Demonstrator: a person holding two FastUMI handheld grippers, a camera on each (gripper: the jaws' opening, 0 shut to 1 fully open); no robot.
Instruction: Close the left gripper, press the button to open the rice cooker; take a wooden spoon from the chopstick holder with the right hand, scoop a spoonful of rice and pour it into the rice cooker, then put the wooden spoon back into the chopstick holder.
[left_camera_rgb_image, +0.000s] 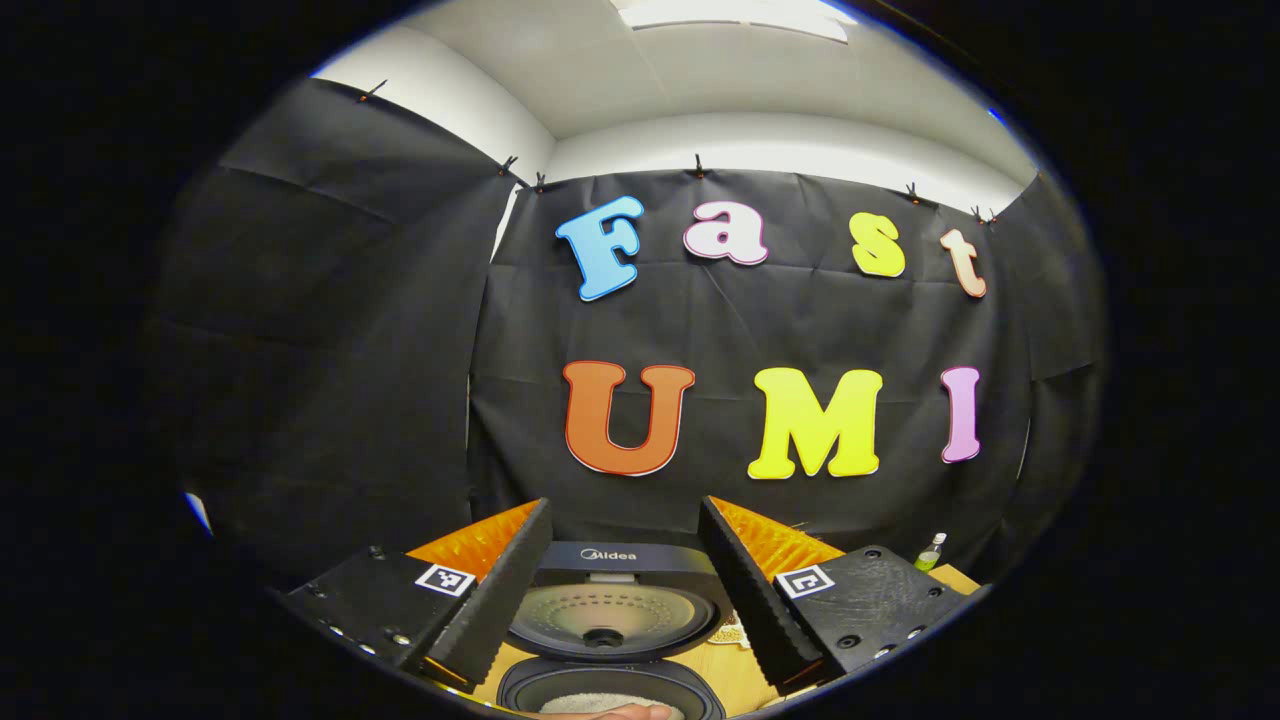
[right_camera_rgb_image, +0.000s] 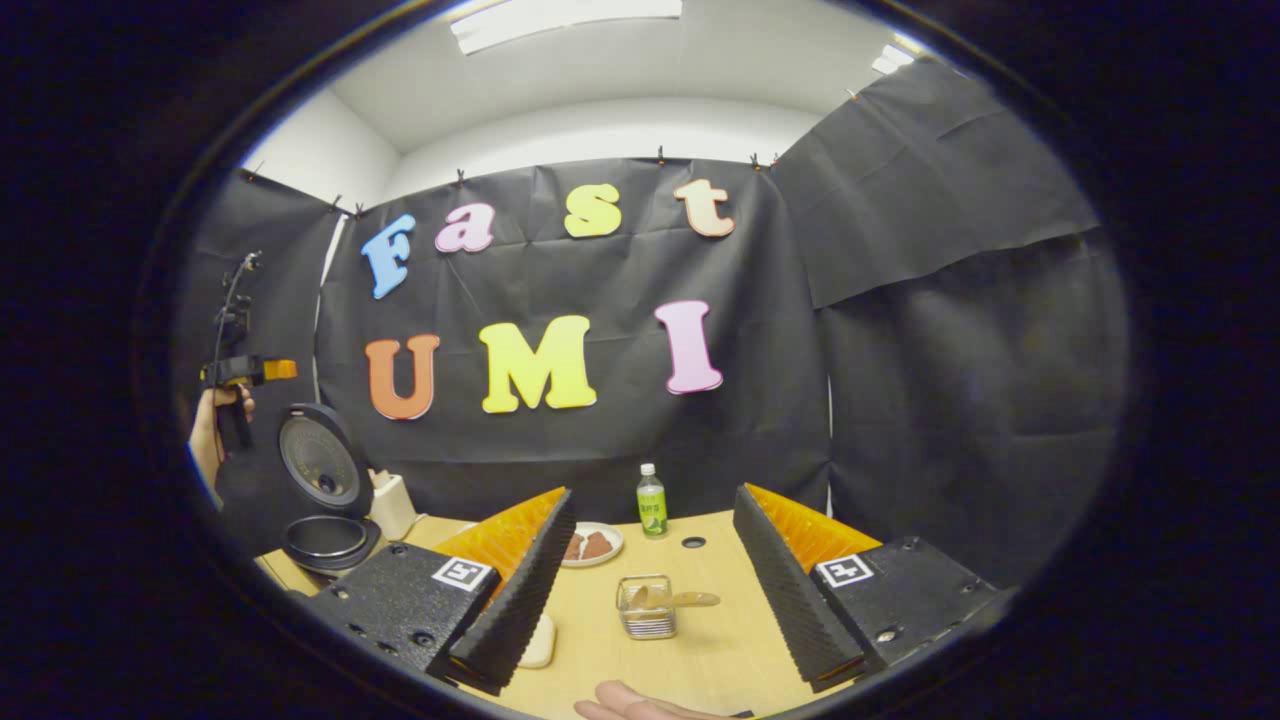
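Note:
In the left gripper view the rice cooker stands with its lid up, framed between the fingers of my open left gripper. Its inner pot holds something pale and grainy at the bottom edge. The right gripper view has the cooker at far left, lid raised, with the left gripper held in a hand above it. My right gripper is open above the table. Between its fingers, farther off, sits the wire chopstick holder with the wooden spoon resting in it, one end jutting right.
A green bottle and a small plate of brown food stand behind the holder on the wooden table. A white container sits beside the cooker. A pale object lies by my left finger. A hand shows at the bottom.

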